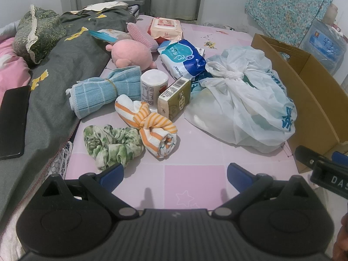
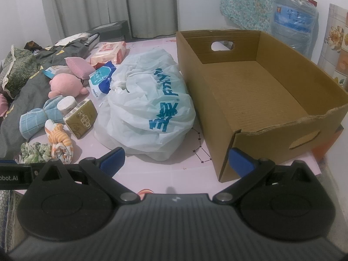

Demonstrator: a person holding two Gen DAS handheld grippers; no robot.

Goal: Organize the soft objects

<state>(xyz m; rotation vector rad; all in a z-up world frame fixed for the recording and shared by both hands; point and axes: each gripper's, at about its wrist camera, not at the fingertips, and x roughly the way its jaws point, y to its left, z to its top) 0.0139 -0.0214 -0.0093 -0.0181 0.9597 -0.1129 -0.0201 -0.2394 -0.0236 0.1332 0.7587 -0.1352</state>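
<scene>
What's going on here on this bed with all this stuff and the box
A person holds two grippers over a pink sheet, both open and holding nothing. The left gripper faces a green scrunchie and a striped towel; the right gripper faces a white plastic bag. The cardboard box beside the bag has nothing in it yet.

Grey curtains (image 2: 113, 6) hang closed along the far white wall (image 2: 195, 2), ahead of the claw. A floral teal cloth (image 2: 245, 2) is pinned up off to the right, with a wrapped water jug (image 2: 293, 21) standing under it in the corner. The bed wears a pink patchwork sheet (image 1: 193, 182); a dark green quilt (image 1: 54, 87) is bunched along the left. Light is soft and even.
</scene>
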